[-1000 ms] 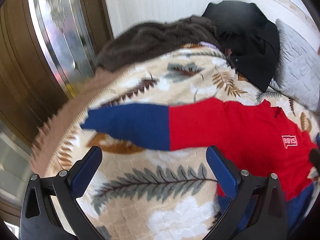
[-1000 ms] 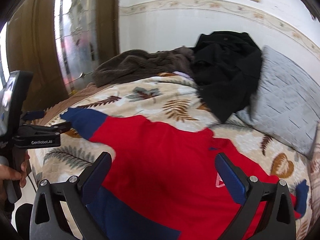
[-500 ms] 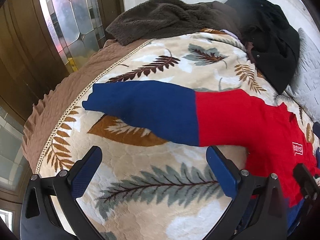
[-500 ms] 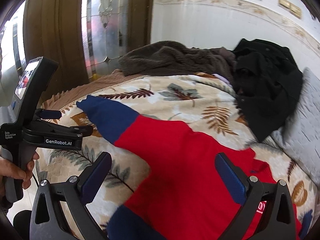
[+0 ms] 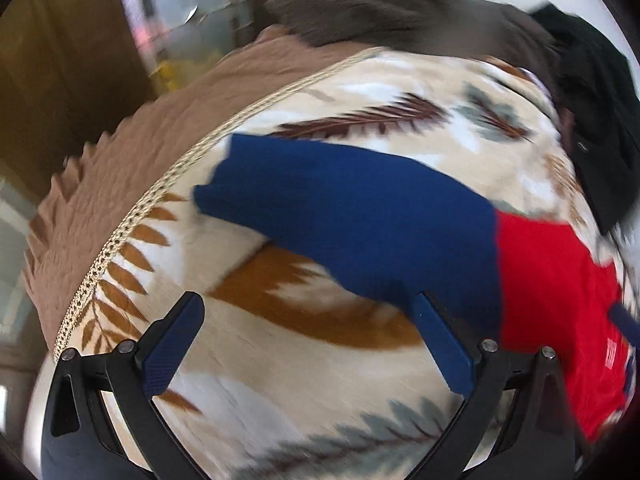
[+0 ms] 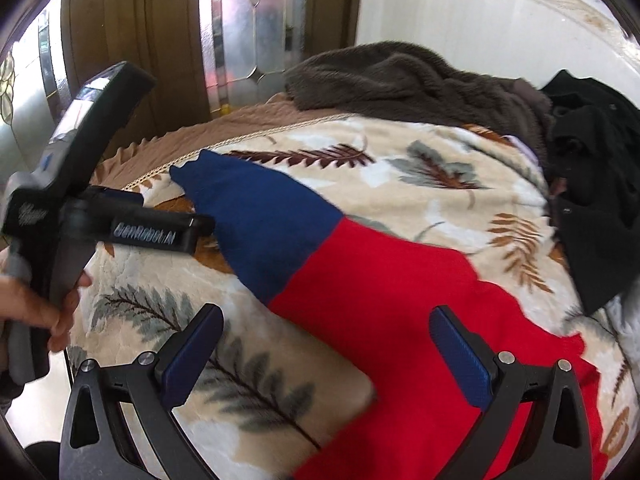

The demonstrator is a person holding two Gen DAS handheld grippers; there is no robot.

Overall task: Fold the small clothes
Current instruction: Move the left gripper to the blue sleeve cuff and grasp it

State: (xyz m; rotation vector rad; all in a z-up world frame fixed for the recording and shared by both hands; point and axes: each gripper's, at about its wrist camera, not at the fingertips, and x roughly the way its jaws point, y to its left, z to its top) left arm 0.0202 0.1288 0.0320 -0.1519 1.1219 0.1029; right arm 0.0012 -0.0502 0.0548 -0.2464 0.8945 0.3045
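Note:
A small red sweater (image 6: pixel 400 300) with navy blue sleeves lies flat on the leaf-patterned blanket (image 6: pixel 400 168). Its blue sleeve (image 5: pixel 360 224) stretches out to the left, toward the blanket's edge; it also shows in the right wrist view (image 6: pixel 256 220). My left gripper (image 5: pixel 308 340) is open and empty, just short of the sleeve's lower edge. In the right wrist view the left gripper (image 6: pixel 152 216) sits beside the sleeve's cuff. My right gripper (image 6: pixel 328 344) is open and empty above the sweater's body near the armpit.
A dark brown fleece (image 6: pixel 400 76) and a black coat (image 6: pixel 592 168) lie heaped at the far side of the bed. A tan quilted bedspread (image 5: pixel 132 152) hangs off the left edge. A wooden door with leaded glass (image 6: pixel 248 24) stands behind.
Both grippers have moved left and closer along the sweater toward the blue sleeve. The sleeve now fills more of the left wrist view. Jaws stayed open.

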